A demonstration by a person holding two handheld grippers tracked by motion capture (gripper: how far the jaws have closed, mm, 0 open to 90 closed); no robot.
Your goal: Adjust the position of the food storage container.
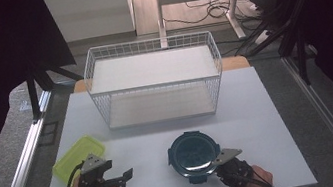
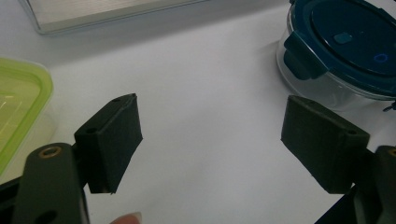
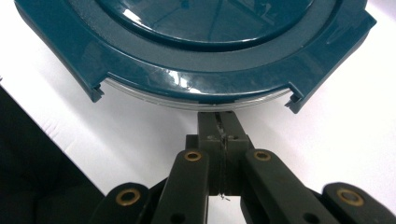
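Near the front edge of the white tabletop, a little right of its middle, sits a round container with a dark teal lid. That lid is glossy moulded plastic, flat in the centre with a raised ring around it and squared latch flaps folded down at the rim; one flap shows clearly in the left gripper view. Beneath the lid the bowl wall is clear and smooth, glass or hard plastic, and a thin pale line of it peeks out under the lid's edge in the right gripper view.

The right tongs are pressed fully together, the two matt black tips meeting right at the near rim of the container; whether they pinch the rim or merely touch it cannot be made out. The left tongs stand wide apart with nothing but bare tabletop between their blocky rubbery pads, toward the front left corner.

Just beside them, by the left edge, lies a rectangular container with a translucent lime-green lid and rounded corners. Toward the back edge stands a white wire basket, a grid of thin rods holding two flat pale shelves
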